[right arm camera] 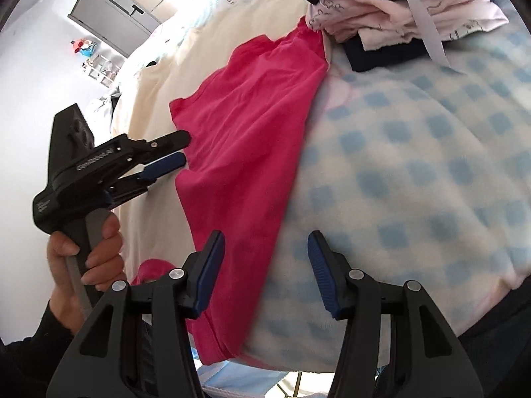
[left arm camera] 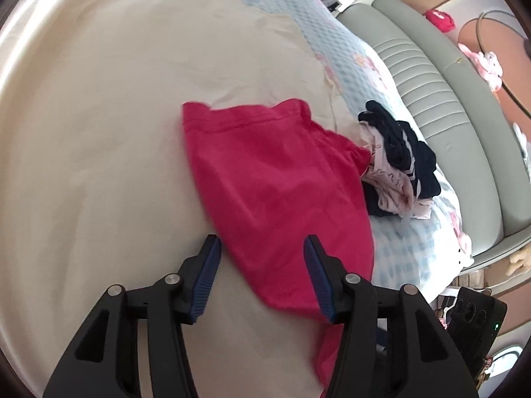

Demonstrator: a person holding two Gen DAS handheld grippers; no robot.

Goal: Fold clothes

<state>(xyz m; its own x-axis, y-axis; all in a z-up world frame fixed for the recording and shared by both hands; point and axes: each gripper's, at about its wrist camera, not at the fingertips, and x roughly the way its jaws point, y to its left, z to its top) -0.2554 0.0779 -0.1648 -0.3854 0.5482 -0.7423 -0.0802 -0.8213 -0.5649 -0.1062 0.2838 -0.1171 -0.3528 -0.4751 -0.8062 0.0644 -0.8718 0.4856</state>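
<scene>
A bright pink garment (left arm camera: 275, 179) lies spread across the bed, half on the cream sheet (left arm camera: 99, 132) and half on the blue-checked blanket (right arm camera: 415, 165). My left gripper (left arm camera: 262, 248) hovers open over the garment's near end, its blue pads clear of the cloth. In the right wrist view the same left gripper (right arm camera: 183, 148), held by a hand (right arm camera: 99, 252), points at the left edge of the pink garment (right arm camera: 245, 139). My right gripper (right arm camera: 265, 242) stands open over the garment's right edge where it meets the blanket, and grips nothing.
A stack of folded navy and pale pink clothes (left arm camera: 398, 159) (right arm camera: 398, 10) sits just beyond the garment's far end. A grey-green padded bed frame (left arm camera: 448, 116) runs along the right. A black device (left arm camera: 474, 325) lies off the bed. A grey cabinet (right arm camera: 109, 13) stands at the back.
</scene>
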